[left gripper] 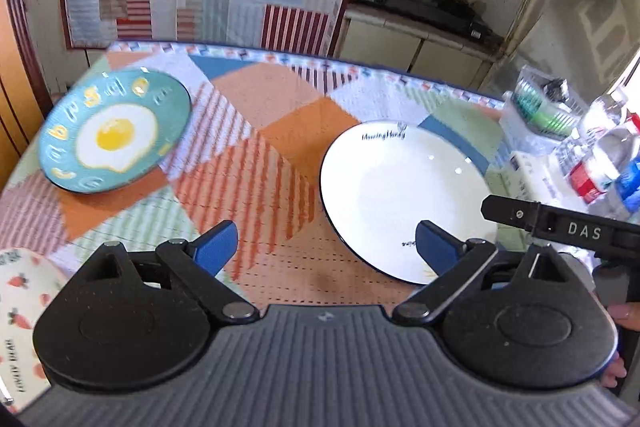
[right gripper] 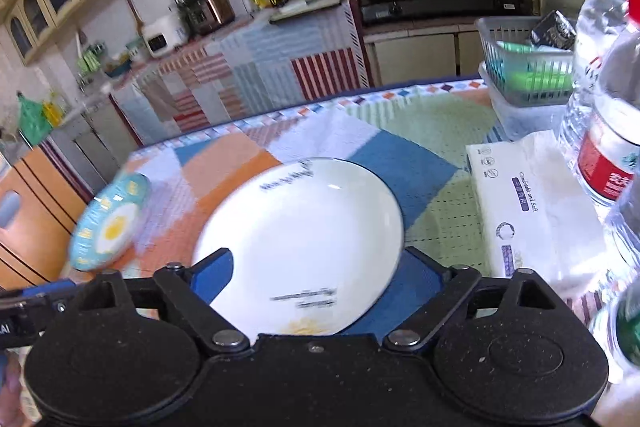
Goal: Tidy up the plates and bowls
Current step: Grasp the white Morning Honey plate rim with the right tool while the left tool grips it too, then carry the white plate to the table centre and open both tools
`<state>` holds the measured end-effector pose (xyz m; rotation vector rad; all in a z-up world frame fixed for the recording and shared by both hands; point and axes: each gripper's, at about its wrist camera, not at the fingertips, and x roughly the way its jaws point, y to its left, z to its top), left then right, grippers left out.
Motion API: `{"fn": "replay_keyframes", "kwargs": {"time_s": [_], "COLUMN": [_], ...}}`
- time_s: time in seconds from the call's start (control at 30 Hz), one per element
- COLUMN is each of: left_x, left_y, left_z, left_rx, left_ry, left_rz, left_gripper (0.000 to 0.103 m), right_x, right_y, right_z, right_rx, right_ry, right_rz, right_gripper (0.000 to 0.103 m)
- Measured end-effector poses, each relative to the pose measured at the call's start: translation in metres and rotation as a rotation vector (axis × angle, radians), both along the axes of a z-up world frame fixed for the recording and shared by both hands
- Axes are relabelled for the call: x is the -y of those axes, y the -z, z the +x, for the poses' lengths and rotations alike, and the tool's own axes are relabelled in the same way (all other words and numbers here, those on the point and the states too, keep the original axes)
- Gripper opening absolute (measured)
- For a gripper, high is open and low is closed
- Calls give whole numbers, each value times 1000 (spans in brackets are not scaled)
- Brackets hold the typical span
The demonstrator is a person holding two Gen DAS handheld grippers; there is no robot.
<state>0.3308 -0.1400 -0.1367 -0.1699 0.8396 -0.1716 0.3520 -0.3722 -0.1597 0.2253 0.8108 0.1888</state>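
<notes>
A white plate (left gripper: 400, 195) with a dark rim and black lettering lies on the patchwork tablecloth; it also shows in the right wrist view (right gripper: 304, 247). My right gripper (right gripper: 320, 279) is open, its blue pads (right gripper: 212, 275) on either side of the plate's near edge, one over and one under it. A teal plate (left gripper: 114, 137) with a fried-egg picture sits at the far left, also in the right wrist view (right gripper: 110, 225). A white carrot-print plate (left gripper: 22, 307) lies at the near left. My left gripper (left gripper: 326, 247) is open and empty above the cloth between the plates.
A tissue pack (right gripper: 532, 207), water bottles (right gripper: 612, 131) and a grey basket (right gripper: 520, 67) crowd the table's right side. The table's far edge (left gripper: 280, 57) faces a cloth-covered counter and a stove.
</notes>
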Motion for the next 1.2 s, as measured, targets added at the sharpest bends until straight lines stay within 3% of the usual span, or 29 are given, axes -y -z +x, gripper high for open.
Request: {"fn": "replay_keyframes", "kwargs": {"time_s": [0.1, 0.2, 0.4, 0.47, 0.6, 0.67, 0.73, 1.0, 1.07, 1.2], "left_x": [0, -8, -8, -8, -6, -4, -2, 5, -2, -6], "left_y": [20, 39, 64, 69, 72, 73, 74, 63, 60, 53], "left_z": [14, 26, 36, 38, 38, 40, 41, 47, 44, 29], "left_rx": [-64, -109, -140, -146, -147, -140, -128, -181, -183, -165], "left_ry": [-26, -58, -41, -35, -13, -2, 8, 5, 1, 22], "left_rz": [-47, -84, -136, -163, -209, -227, -248, -165, -169, -101], "left_gripper": [93, 83, 61, 55, 34, 25, 13, 10, 10, 11], "right_x": [0, -1, 18, 22, 26, 29, 36, 48, 43, 32], "right_y": [9, 16, 27, 32, 41, 48, 52, 50, 44, 31], "right_z": [16, 34, 56, 60, 60, 62, 60, 59, 52, 41], "right_rx": [-10, -49, -105, -125, -146, -163, -150, -166, -159, -136], "right_ry": [-35, -60, 27, 26, 22, 33, 38, 33, 1, -56], "right_rz": [-57, -98, -78, -57, -34, -26, 15, 120, 104, 102], "right_gripper": [92, 87, 72, 56, 44, 27, 25, 17, 16, 15]}}
